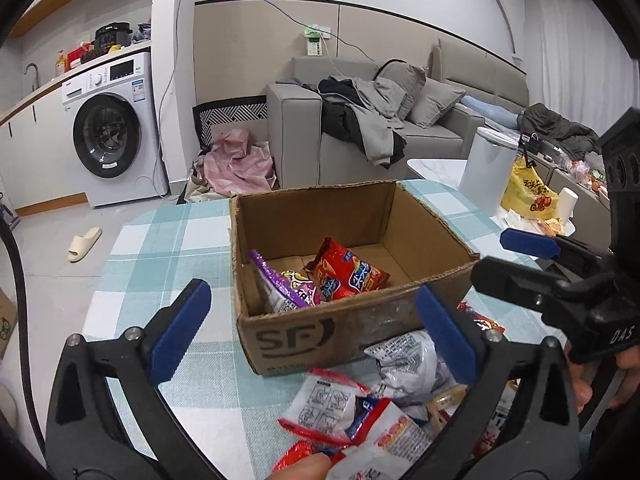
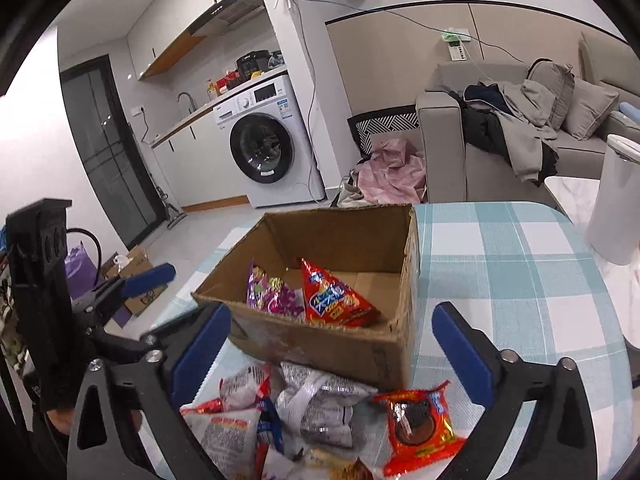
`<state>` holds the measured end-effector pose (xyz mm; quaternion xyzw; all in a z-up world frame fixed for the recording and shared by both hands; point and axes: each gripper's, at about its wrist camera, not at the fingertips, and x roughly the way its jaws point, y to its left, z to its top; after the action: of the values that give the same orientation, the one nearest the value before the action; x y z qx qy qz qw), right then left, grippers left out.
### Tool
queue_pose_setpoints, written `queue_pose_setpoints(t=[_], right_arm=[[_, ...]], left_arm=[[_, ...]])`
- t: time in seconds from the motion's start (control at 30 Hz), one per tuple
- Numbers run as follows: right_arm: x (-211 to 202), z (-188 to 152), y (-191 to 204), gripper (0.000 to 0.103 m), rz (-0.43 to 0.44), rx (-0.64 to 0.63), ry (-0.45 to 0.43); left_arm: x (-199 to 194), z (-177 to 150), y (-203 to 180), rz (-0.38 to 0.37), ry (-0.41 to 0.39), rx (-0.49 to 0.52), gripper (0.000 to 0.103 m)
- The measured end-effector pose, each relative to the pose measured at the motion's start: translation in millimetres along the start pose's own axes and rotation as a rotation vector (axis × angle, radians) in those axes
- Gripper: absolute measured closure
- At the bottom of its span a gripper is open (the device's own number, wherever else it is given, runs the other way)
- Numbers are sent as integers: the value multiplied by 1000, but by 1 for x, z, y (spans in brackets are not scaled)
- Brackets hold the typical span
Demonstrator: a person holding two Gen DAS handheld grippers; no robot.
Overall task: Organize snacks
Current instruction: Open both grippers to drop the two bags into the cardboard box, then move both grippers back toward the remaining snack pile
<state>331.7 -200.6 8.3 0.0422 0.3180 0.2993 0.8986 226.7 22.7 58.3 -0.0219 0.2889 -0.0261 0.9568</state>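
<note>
two snacks lie in the cardboard box [image 1: 352, 320] mid-table: a purple packet [image 1: 286, 286] and a red packet [image 1: 348, 272]. a loose pile of snacks [image 2: 304, 412] waits at the near table edge. left gripper [image 1: 316, 332] and right gripper [image 2: 332, 348] gape wide, empty.

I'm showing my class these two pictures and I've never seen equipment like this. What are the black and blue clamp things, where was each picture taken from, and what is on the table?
A person holds a two-fingered tool in each hand. Each picture comes from a camera on one tool, looking along its fingers. The left tool and right tool both stand open, holding nothing. On the checked tablecloth sits a cardboard box containing a red packet and a purple packet. More snack packets lie loose in front of the box.
</note>
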Motion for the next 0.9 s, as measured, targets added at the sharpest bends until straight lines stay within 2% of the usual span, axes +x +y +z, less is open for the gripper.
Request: queue_pose_setpoints(t=[0.17, 0.33, 0.5, 0.7, 0.9], right_arm=[[-18, -14, 7, 0, -36, -26, 19], [-31, -31, 6, 0, -14, 12, 56], [-43, -41, 12, 0, -26, -3, 56], [-51, -57, 12, 0, -22, 12, 88], [-65, -72, 13, 0, -41, 10, 79]], left_arm=[[-33, -12, 1, 3, -7, -6, 1], [-62, -29, 3, 28, -10, -7, 1], [-85, -50, 5, 49, -3, -14, 1], [-99, -70, 6, 56, 15, -38, 1], [-102, -80, 2, 52, 29, -45, 1]])
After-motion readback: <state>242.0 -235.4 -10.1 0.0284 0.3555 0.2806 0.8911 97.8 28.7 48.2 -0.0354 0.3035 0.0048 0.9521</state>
